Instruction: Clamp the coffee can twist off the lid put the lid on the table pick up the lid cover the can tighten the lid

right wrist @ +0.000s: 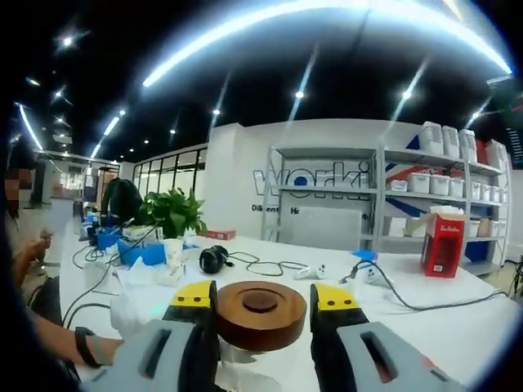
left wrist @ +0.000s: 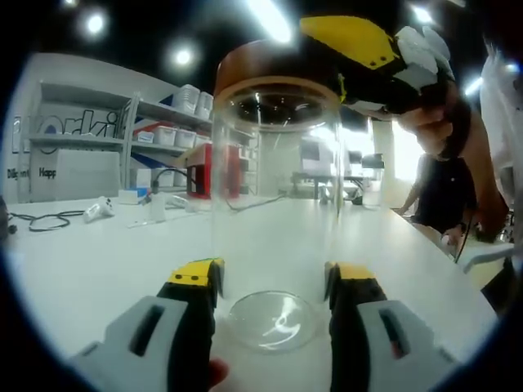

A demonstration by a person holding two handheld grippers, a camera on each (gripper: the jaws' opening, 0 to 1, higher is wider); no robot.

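Left gripper (left wrist: 274,286) clamps the clear glass coffee can (left wrist: 276,204) low between its jaws, upright on the white desk (left wrist: 98,261). Right gripper (right wrist: 260,306) grips the round, smooth wooden lid (right wrist: 261,314) atop the can. I judge twisting is in hand; next needs steady rotation.

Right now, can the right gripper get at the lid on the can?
Looks like yes: the right gripper already brackets the brown lid with nothing between, and the left gripper holds the clear can low, well clear of the top.
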